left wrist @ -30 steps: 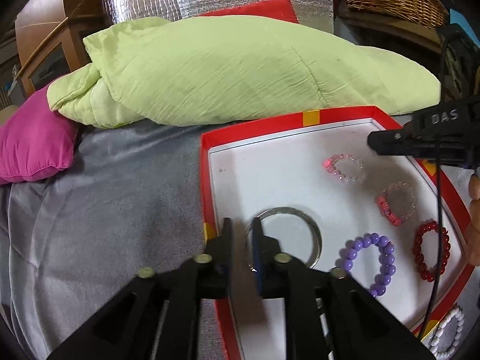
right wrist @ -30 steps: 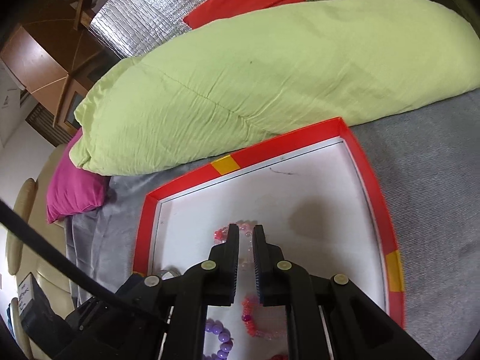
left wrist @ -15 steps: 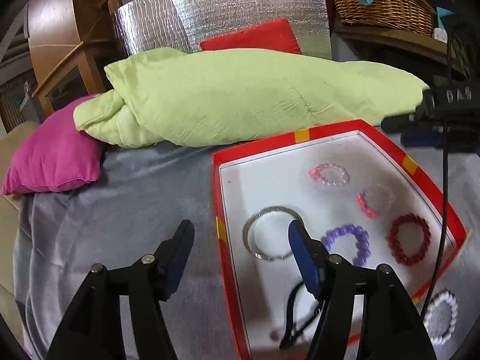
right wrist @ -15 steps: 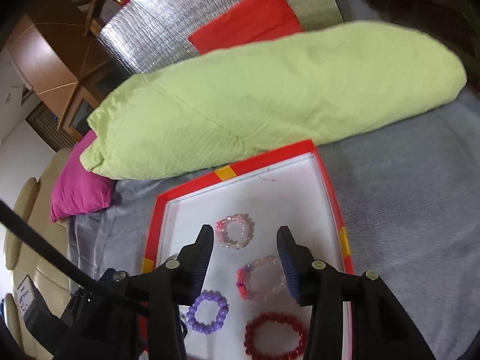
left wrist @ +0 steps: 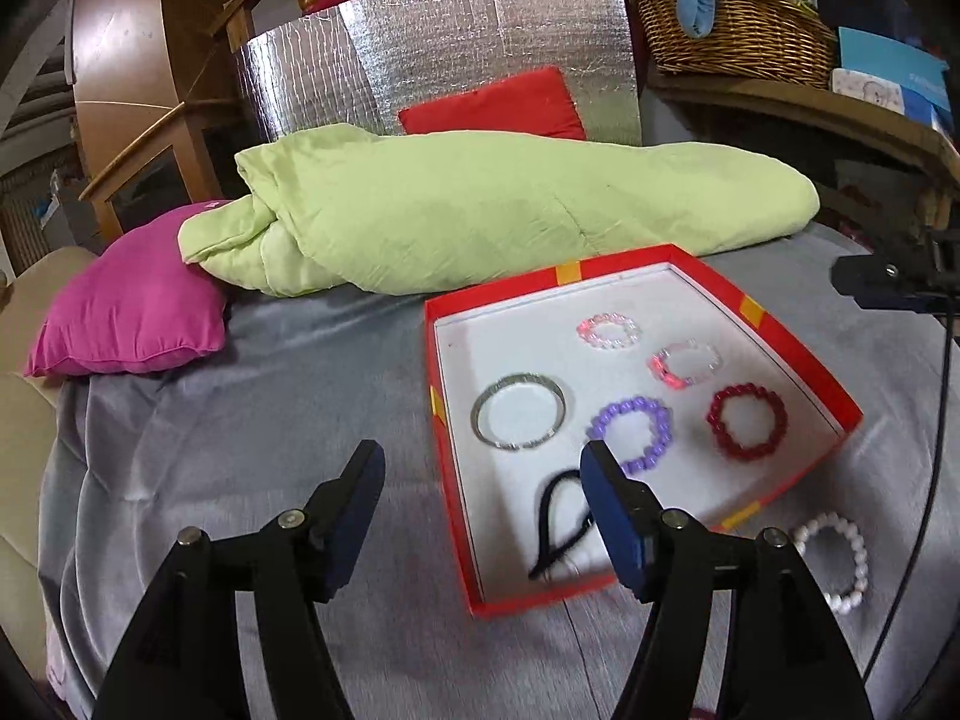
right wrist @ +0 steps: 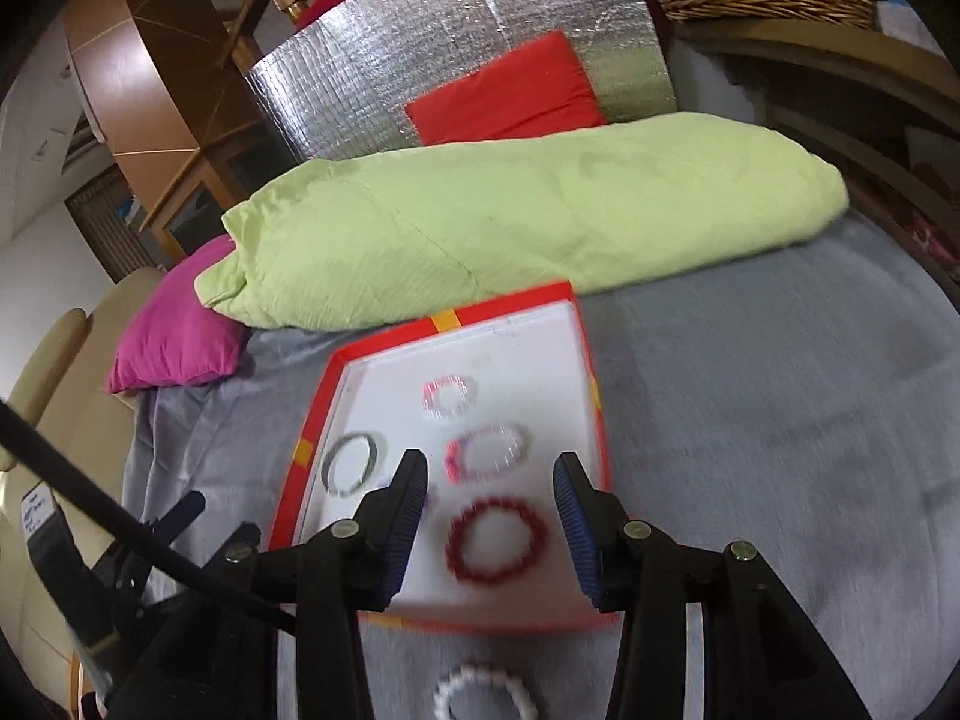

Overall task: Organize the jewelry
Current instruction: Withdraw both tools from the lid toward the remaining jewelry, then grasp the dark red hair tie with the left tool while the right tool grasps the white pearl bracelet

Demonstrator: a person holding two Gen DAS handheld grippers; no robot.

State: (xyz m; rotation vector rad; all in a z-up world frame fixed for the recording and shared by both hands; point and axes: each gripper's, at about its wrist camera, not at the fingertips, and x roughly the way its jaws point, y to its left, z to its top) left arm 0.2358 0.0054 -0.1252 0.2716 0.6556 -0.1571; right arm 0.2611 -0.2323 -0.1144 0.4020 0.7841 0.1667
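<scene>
A red tray (left wrist: 798,360) with a white floor lies on the grey bedspread. It holds a silver bangle (left wrist: 518,411), a purple bead bracelet (left wrist: 631,433), a dark red bead bracelet (left wrist: 747,422), two pink-clear bracelets (left wrist: 607,330) (left wrist: 684,363) and a black hair tie (left wrist: 555,525). A white bead bracelet (left wrist: 837,561) lies on the bedspread outside the tray's near right corner; it also shows in the right wrist view (right wrist: 483,693). My left gripper (left wrist: 483,480) is open and empty above the tray's near left edge. My right gripper (right wrist: 491,486) is open and empty above the dark red bracelet (right wrist: 497,540).
A rolled green quilt (left wrist: 480,204) lies behind the tray. A magenta pillow (left wrist: 132,306) sits at the left, a red cushion (left wrist: 498,102) against a silver foil panel (left wrist: 432,48). A wicker basket (left wrist: 732,30) stands on a shelf at the back right.
Both grippers opened and pulled back and up from the tray. The left one let go of the silver bangle, which now lies in the tray.
</scene>
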